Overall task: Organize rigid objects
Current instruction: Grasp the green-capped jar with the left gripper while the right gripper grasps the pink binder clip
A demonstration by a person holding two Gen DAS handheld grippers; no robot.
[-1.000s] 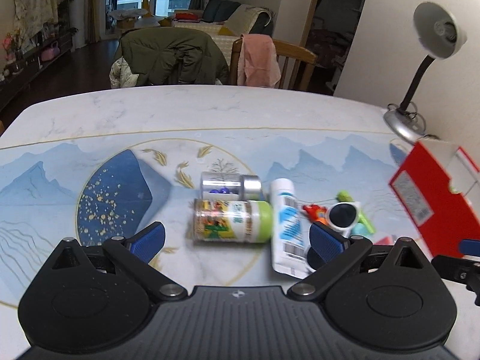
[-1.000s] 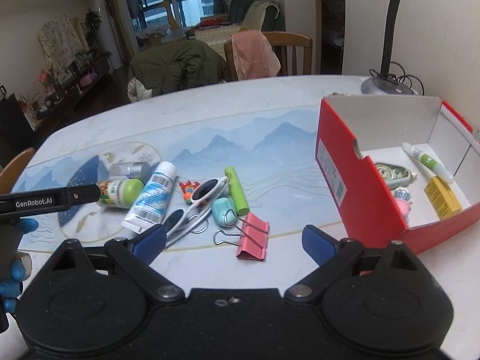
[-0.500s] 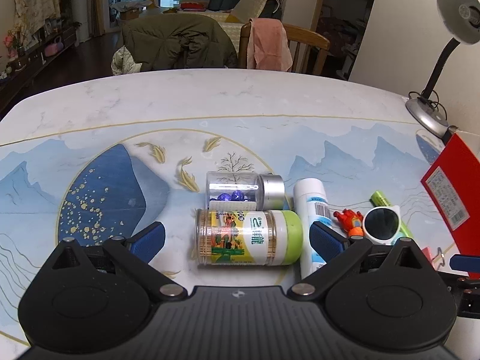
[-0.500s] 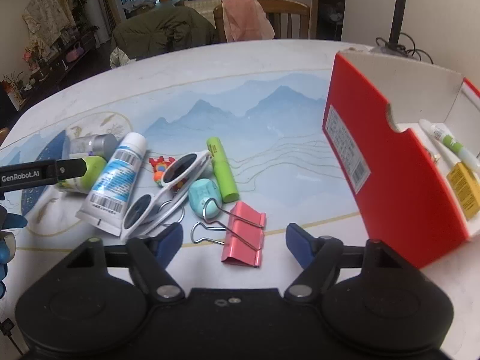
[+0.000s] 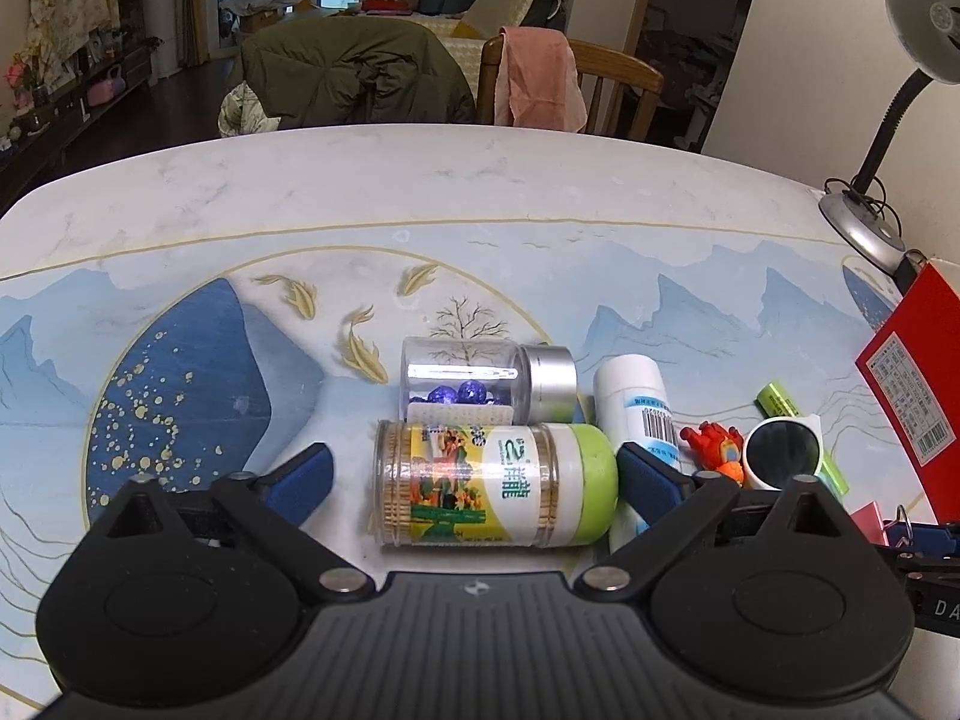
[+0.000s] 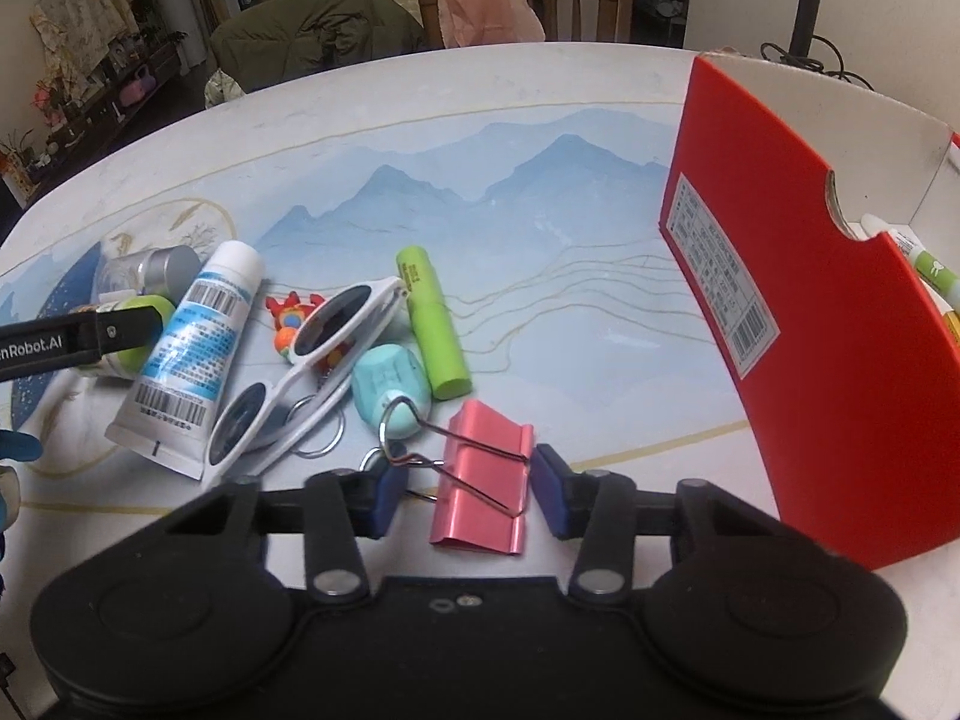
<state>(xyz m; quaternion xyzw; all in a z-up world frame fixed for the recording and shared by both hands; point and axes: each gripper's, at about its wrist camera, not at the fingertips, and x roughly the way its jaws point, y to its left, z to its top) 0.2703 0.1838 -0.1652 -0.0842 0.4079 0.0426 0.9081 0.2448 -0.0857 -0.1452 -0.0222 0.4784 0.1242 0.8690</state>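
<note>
Rigid objects lay scattered on the surface, with few yet stored.

Left wrist view: the left gripper straddled a toothpick jar lying on its side. Its jaws were closing slowly but stood wide; the left pad was clear of the jar's base and the right pad was at the green cap, contact uncertain. A clear jar with blue beads lay touching the toothpick jar on its far side. A white tube lay just beside the right pad and could be nudged as the jaws closed. Further right lay a small orange toy, sunglasses and the corner of the red box. A desk lamp stood at the far right.

Right wrist view: the right gripper was closing about a pink binder clip; the right pad was at the clip's edge, the left pad was among the wire handles, and a firm grip could not be confirmed. A teal dispenser, a key ring and a green marker lay close ahead. The box stood near on the right and already held a glue pen and a yellow item at the frame edge. By this evidence, sorting was at an early stage: most items remained outside the box.
</note>
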